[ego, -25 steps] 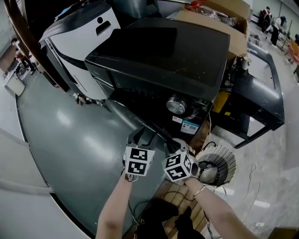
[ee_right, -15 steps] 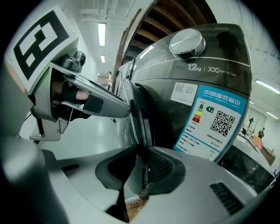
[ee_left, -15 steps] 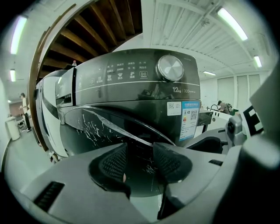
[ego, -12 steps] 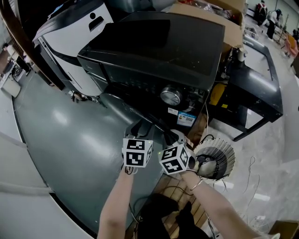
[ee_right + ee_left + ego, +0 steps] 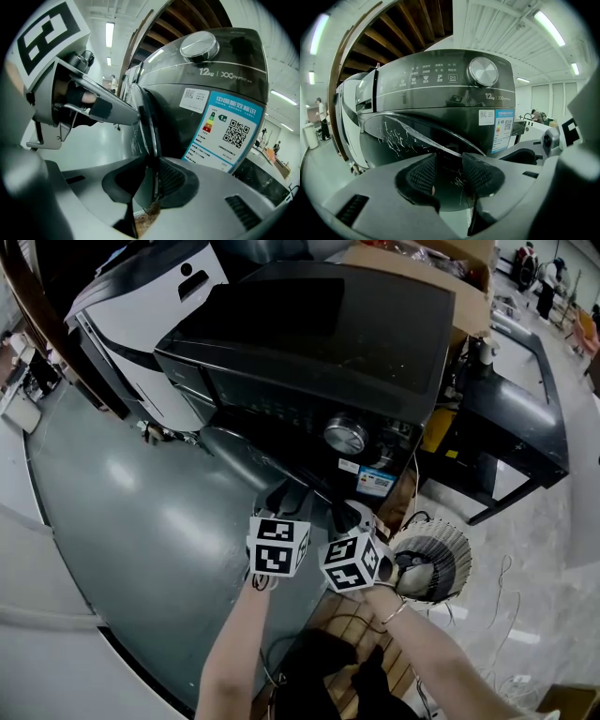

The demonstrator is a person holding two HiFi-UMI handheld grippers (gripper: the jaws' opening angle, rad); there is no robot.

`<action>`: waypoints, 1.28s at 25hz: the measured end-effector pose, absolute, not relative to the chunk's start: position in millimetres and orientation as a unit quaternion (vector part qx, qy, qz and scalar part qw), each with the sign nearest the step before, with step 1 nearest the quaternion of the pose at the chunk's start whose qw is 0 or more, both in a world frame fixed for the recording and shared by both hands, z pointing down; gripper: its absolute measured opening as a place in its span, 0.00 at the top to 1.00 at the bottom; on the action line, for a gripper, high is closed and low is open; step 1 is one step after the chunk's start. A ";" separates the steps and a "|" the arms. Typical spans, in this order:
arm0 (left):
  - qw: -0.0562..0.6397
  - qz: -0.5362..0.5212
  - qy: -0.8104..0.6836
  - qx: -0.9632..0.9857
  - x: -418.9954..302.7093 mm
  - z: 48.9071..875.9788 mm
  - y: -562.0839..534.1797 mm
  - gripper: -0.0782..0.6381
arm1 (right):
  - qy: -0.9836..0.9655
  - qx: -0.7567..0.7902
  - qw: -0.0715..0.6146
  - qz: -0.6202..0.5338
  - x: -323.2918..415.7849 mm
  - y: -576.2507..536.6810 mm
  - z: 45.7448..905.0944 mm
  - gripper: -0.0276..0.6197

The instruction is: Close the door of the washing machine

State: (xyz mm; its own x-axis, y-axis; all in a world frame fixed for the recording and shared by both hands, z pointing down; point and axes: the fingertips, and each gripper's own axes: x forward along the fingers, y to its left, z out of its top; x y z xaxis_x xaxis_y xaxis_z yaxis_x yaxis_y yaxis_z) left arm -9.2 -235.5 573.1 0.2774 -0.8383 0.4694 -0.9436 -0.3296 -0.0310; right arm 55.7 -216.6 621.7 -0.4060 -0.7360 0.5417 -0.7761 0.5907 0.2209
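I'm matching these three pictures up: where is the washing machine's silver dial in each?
Head view: silver dial just right of centre.
Left gripper view: upper part, right of centre.
Right gripper view: near the top, right of centre.
Shared landmark: the blue energy label, below the dial in all three.

The head camera looked steeply down from above onto the washing machine [image 5: 319,334], with both hand-held grippers low in its frame. A camera on the left gripper [image 5: 281,505] looked along its jaws, close to the machine's front, facing it squarely. The camera on the right gripper [image 5: 347,519] sat closer still and met the door [image 5: 149,131] edge-on, the front panel angled to its right. All three views shared the round dial [image 5: 346,437] and the blue energy label [image 5: 375,483]; each gripper view also caught the other gripper at its side
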 end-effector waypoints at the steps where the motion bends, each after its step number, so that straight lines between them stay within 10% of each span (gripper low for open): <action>1: 0.128 0.205 -0.564 0.789 -9.3 573.1 -236.0 0.64 | -0.839 0.449 0.307 0.034 55.6 -217.1 621.8 0.81; 32: 0.150 0.179 -0.585 0.777 -16.1 573.2 -232.9 0.60 | -0.835 0.447 0.320 0.038 61.9 -213.0 628.5 0.80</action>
